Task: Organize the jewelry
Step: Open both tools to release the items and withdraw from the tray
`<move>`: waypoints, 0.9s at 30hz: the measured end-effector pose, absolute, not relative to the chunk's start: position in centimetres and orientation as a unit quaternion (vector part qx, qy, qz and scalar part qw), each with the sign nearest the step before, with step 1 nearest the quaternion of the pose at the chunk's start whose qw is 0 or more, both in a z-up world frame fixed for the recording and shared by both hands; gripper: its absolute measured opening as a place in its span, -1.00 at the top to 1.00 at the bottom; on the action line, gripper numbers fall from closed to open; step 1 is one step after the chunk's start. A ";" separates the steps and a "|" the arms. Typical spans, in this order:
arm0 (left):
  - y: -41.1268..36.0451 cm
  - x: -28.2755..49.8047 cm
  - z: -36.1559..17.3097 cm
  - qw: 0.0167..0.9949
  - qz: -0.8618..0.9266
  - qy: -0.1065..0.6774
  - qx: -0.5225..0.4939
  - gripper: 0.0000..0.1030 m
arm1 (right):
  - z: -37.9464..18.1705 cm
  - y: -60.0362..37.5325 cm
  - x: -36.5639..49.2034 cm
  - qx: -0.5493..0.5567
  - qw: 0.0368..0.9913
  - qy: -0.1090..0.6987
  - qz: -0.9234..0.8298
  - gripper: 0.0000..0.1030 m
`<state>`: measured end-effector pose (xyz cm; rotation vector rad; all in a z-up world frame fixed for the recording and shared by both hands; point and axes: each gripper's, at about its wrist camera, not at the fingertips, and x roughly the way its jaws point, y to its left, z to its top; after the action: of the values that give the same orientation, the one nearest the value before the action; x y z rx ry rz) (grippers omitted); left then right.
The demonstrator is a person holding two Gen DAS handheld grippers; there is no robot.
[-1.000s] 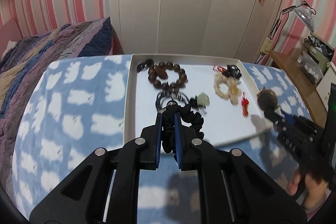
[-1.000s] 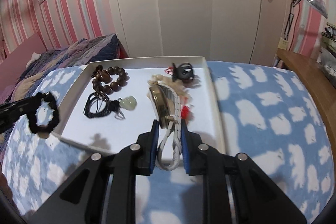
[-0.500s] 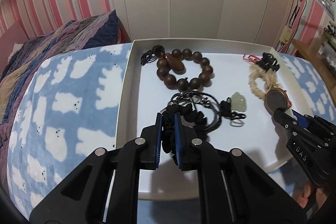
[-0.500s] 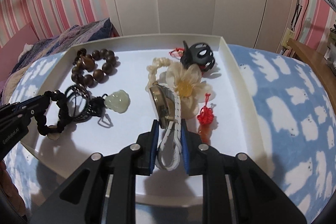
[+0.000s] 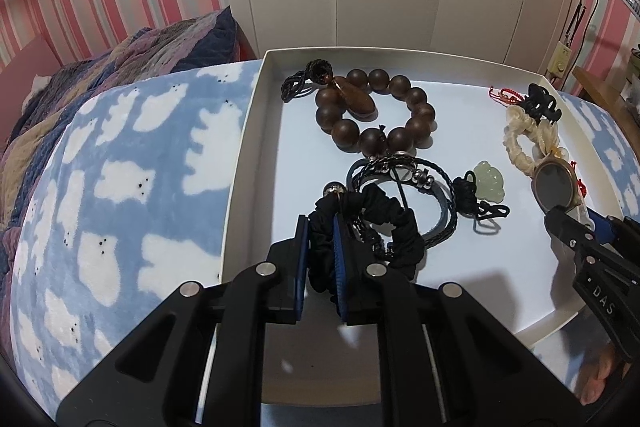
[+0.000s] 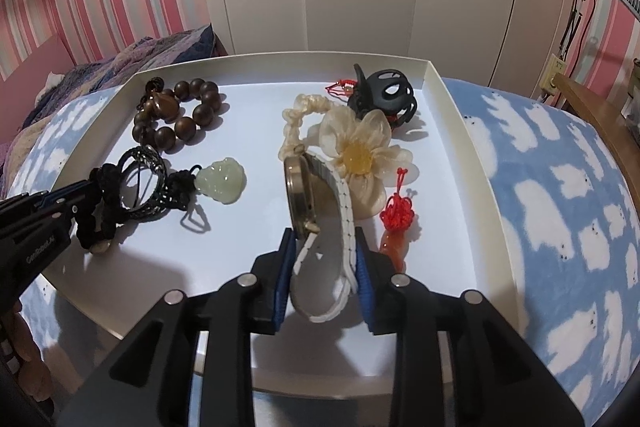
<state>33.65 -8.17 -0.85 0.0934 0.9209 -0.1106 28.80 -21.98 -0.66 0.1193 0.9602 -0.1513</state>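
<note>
My left gripper (image 5: 320, 227) is shut on a black fabric scrunchie (image 5: 384, 223), held low over the white tray (image 5: 248, 131) on top of a braided black cord bracelet (image 5: 404, 171). It also shows at the left of the right wrist view (image 6: 86, 193). My right gripper (image 6: 322, 239) holds a white-strapped watch (image 6: 320, 195) with its jaws a little parted around the strap, over the tray (image 6: 452, 115) beside a cream flower hair tie (image 6: 356, 147).
In the tray lie a brown wooden bead bracelet (image 5: 376, 111), a jade pendant (image 5: 490, 183), a black claw clip (image 6: 384, 95) and a red knot charm (image 6: 396, 215). A blue cloud blanket (image 5: 120, 187) covers the bed around the tray.
Both grippers have moved forward and down over the tray with their items. The right gripper's jaws have parted a little around the watch strap.
</note>
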 end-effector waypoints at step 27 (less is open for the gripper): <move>-3.9 19.2 10.2 0.940 -0.052 0.338 0.013 -0.94 | 10.3 -21.0 15.9 0.047 0.924 0.369 -0.090 -0.91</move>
<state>19.16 -3.95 10.20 0.0263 0.6895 -0.1068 15.89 -20.99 10.31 0.0958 0.7571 -0.1848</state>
